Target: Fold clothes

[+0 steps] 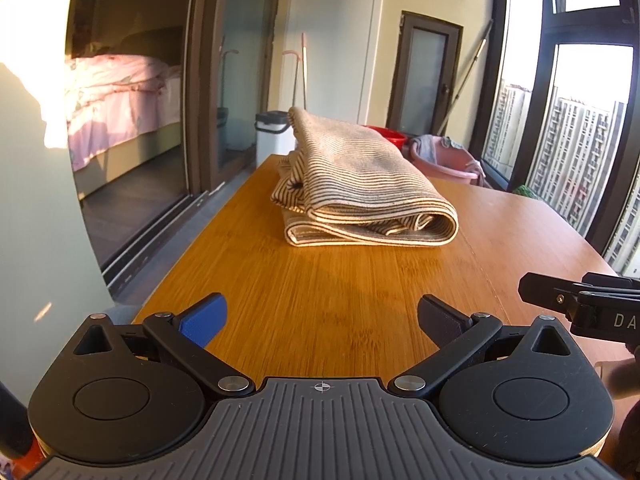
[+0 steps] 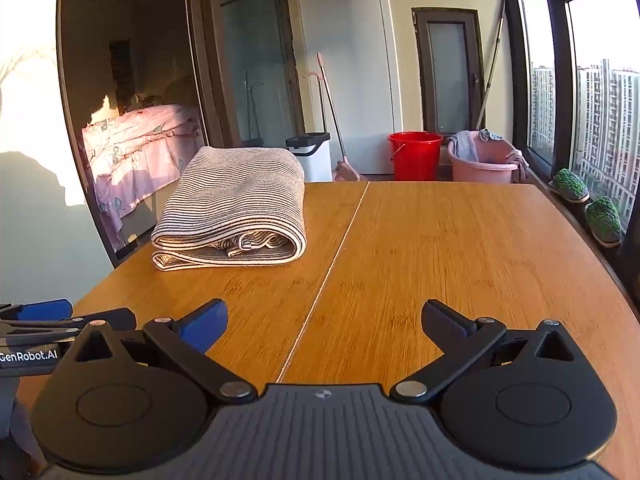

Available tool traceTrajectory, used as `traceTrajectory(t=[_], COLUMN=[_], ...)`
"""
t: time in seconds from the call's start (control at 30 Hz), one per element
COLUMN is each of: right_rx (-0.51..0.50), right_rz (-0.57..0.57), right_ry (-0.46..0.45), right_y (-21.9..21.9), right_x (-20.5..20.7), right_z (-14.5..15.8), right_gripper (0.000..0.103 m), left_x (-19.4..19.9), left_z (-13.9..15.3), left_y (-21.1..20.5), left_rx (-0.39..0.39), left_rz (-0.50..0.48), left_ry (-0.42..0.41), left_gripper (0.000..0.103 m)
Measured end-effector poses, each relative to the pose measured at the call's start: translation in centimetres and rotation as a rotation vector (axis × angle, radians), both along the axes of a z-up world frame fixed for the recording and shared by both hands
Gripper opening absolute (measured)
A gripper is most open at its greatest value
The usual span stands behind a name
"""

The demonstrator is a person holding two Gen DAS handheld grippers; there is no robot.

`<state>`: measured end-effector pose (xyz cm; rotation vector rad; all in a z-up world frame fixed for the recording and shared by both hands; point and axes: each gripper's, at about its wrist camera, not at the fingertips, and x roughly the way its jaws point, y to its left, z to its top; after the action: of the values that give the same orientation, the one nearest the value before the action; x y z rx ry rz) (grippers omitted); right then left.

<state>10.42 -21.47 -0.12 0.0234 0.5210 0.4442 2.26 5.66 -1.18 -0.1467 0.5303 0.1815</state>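
A beige garment with thin dark stripes (image 1: 360, 184) lies folded in a thick bundle on the wooden table (image 1: 320, 288), toward the far left side. In the right wrist view the same folded garment (image 2: 236, 208) sits left of the table's centre seam. My left gripper (image 1: 320, 320) is open above the near table edge, well short of the garment, with nothing between its fingers. My right gripper (image 2: 324, 324) is open too, empty, over the near middle of the table (image 2: 460, 260). Each gripper shows at the edge of the other's view.
Beyond the table's far edge stand a red bucket (image 2: 414, 156), a pink basin with cloths (image 2: 484, 162), a white bin (image 2: 310, 156) and mop handles. Tall windows run along the right. A glass door on the left opens to a bedroom with a pink bed (image 1: 120, 100).
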Motion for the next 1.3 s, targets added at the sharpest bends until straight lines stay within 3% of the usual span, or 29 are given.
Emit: traceTrajectory(t=[1.3], right_rx=[0.016], right_rz=[0.002], right_ry=[0.043], right_y=[-0.29], right_x=[0.29], right_z=[-0.31], right_gripper=[0.103], left_x=[0.52], left_z=[-0.11], left_y=[0.85], left_rx=[-0.043], left_rz=[0.0], left_ry=[0.021], left_gripper=[0.103])
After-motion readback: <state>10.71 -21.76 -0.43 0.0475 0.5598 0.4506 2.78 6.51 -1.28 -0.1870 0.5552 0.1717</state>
